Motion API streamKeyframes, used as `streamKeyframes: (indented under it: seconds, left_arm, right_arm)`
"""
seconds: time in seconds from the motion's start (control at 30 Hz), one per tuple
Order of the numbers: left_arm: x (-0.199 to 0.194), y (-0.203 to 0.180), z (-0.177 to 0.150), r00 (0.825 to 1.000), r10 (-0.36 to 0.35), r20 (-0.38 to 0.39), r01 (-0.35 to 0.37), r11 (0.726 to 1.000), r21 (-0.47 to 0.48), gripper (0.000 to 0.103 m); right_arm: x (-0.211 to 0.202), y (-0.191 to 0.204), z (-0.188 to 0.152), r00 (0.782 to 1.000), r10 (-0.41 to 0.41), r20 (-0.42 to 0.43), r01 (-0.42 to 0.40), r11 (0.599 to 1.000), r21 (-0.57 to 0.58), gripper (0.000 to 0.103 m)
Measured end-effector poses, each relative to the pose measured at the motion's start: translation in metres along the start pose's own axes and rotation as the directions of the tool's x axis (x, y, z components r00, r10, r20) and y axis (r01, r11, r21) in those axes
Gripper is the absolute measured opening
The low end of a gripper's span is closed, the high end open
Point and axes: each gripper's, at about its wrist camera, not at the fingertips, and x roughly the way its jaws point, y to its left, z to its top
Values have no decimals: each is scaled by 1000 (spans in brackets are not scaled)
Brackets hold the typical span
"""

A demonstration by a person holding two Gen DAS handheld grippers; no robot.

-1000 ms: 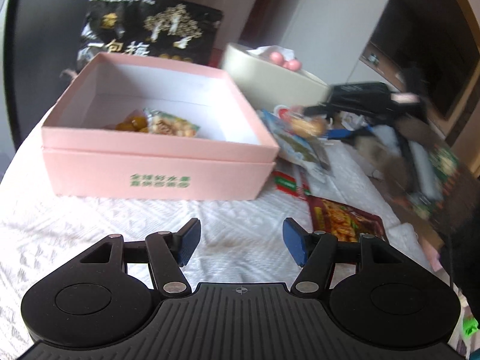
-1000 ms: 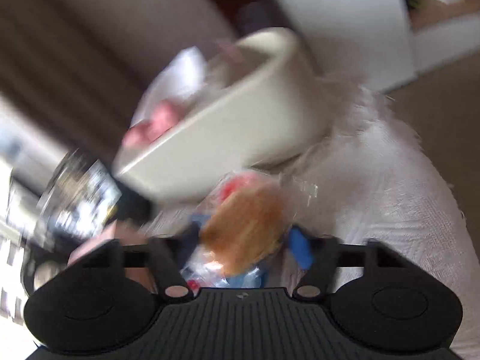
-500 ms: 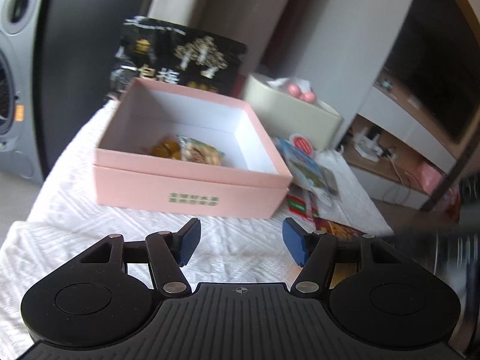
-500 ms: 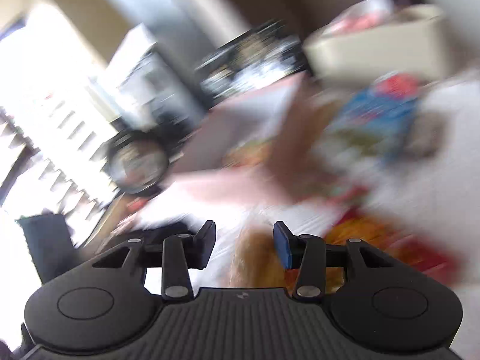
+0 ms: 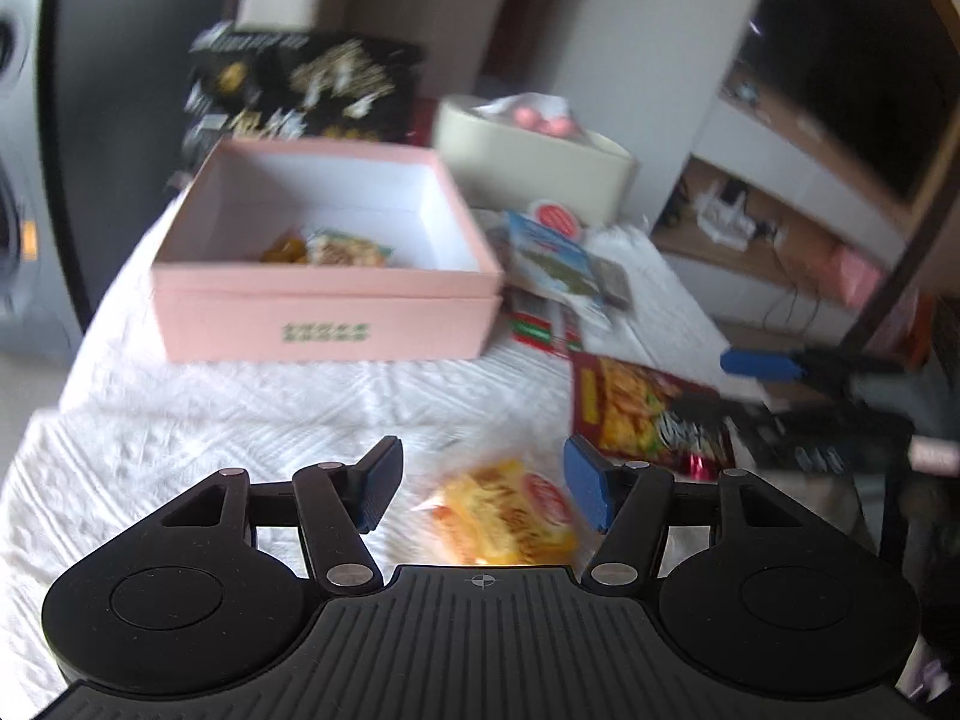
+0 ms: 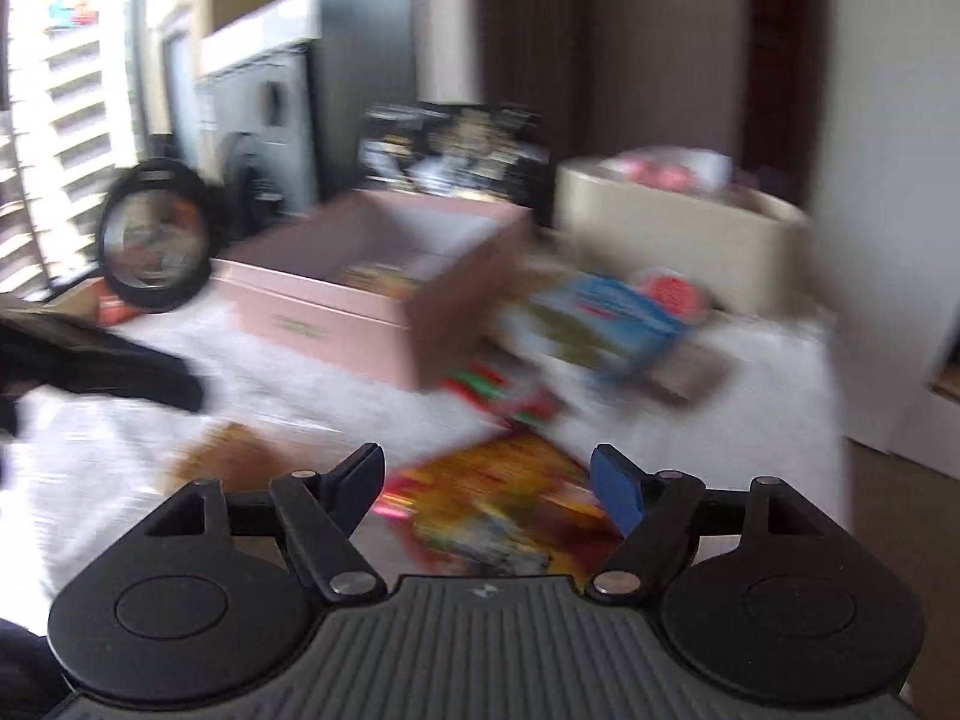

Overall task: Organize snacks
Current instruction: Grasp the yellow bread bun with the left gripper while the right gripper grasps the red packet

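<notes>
An open pink box [image 5: 324, 306] stands on the white cloth and holds two small snack packs [image 5: 336, 249]. My left gripper [image 5: 483, 489] is open, its jaws on either side of a yellow-orange snack pack [image 5: 504, 516] that lies on the cloth. My right gripper [image 6: 487, 489] is open and empty above a red and yellow snack bag [image 6: 498, 510]; that bag also shows in the left wrist view [image 5: 648, 414]. The pink box shows blurred in the right wrist view [image 6: 372, 300]. The brown snack [image 6: 228, 456] lies on the cloth at left.
A cream round tub [image 5: 534, 156] with pink items and a black snack bag [image 5: 300, 96] stand behind the box. A blue snack pack [image 5: 552, 264] and a red-green pack [image 5: 540, 330] lie right of the box. The table edge drops off at right.
My right gripper swung from the cream tub to the table's front, opened and let go of the brown snack. The yellow-orange pack now lies between my left gripper's jaws.
</notes>
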Motion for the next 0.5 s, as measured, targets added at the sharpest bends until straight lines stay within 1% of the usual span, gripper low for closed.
streamKeyframes:
  seconds: [0.03, 0.1, 0.13, 0.2, 0.23, 0.33, 0.4, 0.43, 0.47, 0.5]
  left_arm:
    - [2, -10, -2, 1000, 11, -11, -11, 999, 40, 65]
    - [14, -29, -8, 998, 37, -46, -30, 992, 124, 66]
    - [21, -37, -12, 996, 65, -66, -53, 984, 169, 66]
    - [27, -46, -19, 990, 124, -65, -103, 960, 259, 70]
    - [29, -45, -21, 988, 138, -65, -115, 954, 277, 70]
    - [30, -28, -17, 984, 156, -85, -132, 961, 242, 78]
    - [31, -18, -15, 974, 213, -82, -188, 952, 243, 78]
    - [32, -16, -12, 969, 233, -80, -209, 948, 240, 78]
    - [32, -12, -12, 969, 235, -82, -211, 951, 227, 77]
    - [32, -10, -11, 972, 219, -89, -197, 958, 209, 75]
  right_arm:
    - [4, -9, -3, 1000, -28, -9, 28, 999, 28, 76]
    - [14, -22, -12, 998, -48, -29, 50, 994, 100, 76]
    - [18, -28, -16, 998, -49, -42, 54, 989, 139, 76]
    - [26, -32, -21, 997, -44, -67, 56, 981, 186, 76]
    - [28, -33, -24, 997, -40, -71, 53, 980, 193, 77]
    - [28, -31, -31, 999, -41, -30, 46, 983, 180, 81]
    - [31, -33, -34, 999, -33, -10, 34, 980, 196, 84]
    - [31, -35, -35, 1000, -28, -4, 28, 975, 218, 87]
    - [32, -37, -36, 1000, -26, -7, 27, 970, 240, 89]
    - [33, -40, -36, 1000, -27, -15, 30, 966, 255, 92]
